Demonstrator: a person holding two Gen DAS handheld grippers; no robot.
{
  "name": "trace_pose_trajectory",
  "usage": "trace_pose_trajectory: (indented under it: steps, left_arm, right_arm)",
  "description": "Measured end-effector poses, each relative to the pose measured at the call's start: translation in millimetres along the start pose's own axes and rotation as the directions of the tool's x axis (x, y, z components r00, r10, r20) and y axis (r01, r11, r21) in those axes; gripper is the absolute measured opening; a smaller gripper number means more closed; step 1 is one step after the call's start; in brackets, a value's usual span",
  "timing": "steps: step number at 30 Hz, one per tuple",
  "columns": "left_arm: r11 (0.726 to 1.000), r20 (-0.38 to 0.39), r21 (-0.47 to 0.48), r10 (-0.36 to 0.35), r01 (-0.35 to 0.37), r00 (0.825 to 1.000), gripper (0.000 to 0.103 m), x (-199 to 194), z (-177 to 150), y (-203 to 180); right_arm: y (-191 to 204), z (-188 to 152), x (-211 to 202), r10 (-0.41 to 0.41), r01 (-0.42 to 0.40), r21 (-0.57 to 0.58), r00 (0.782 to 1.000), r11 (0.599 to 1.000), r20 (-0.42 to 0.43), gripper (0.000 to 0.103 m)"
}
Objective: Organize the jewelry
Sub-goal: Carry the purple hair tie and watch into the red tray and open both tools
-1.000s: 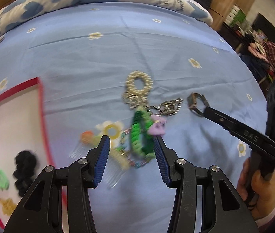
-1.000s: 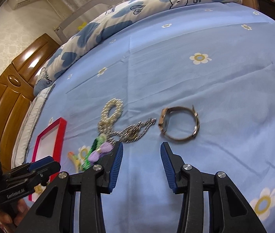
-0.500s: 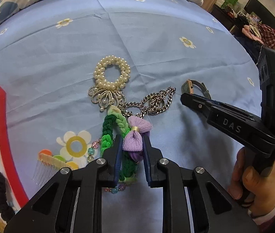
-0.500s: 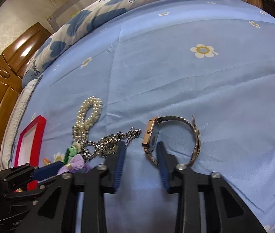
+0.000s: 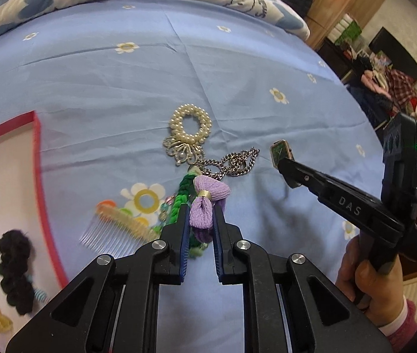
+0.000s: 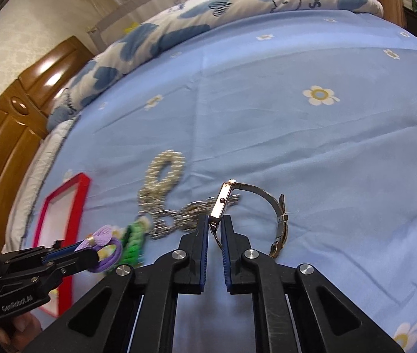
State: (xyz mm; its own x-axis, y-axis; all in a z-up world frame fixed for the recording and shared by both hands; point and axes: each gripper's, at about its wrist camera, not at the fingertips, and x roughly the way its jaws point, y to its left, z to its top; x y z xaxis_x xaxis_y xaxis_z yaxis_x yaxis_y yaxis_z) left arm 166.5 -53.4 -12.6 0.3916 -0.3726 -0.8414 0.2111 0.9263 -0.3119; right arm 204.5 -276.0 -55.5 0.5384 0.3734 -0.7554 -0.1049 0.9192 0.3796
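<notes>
Jewelry lies in a small heap on the blue flowered bedsheet (image 5: 96, 94): a pearl scrunchie (image 5: 190, 123) with a silver filigree ornament, a silver chain (image 5: 237, 161) just beside it, a green braided band (image 5: 183, 197) and a clear hair comb (image 5: 114, 229) with an orange-topped spine. The left gripper (image 5: 199, 220) reaches low over the sheet, its blue pads clamped on a purple bow hair tie (image 5: 208, 200), which the right wrist view shows raised off the sheet. The right gripper (image 6: 214, 229), held in a hand (image 5: 367, 288) at the right, is pinched on the strap of a gold wristwatch (image 6: 223, 200) just under its case, the case standing on edge and the strap loop trailing to the right. Half a second ago both grippers were already closed on these same pieces lower down; now the bow and the watch case sit higher. A red-rimmed tray (image 5: 39, 176) lies to the left, holding a black scrunchie (image 5: 14, 267).
</notes>
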Motion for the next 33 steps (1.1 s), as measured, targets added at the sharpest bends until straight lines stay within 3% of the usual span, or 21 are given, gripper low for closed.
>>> trace_pose_trajectory:
  steps: [12, 33]
  left_arm:
    - [0.993, 0.077, -0.117, 0.037, -0.028, 0.996, 0.012, -51.6, -23.2, 47.0]
    - [0.95, 0.143, -0.292, 0.16, -0.113, 0.977, 0.012, -108.4, -53.5, 142.3]
  right_arm:
    - [73.5, -14.2, -21.9, 0.148, -0.148, -0.08, 0.989, 0.986, 0.002, 0.008]
    - [192.6, -40.1, 4.1, 0.267, -0.285, -0.245, 0.958, 0.927, -0.104, 0.008]
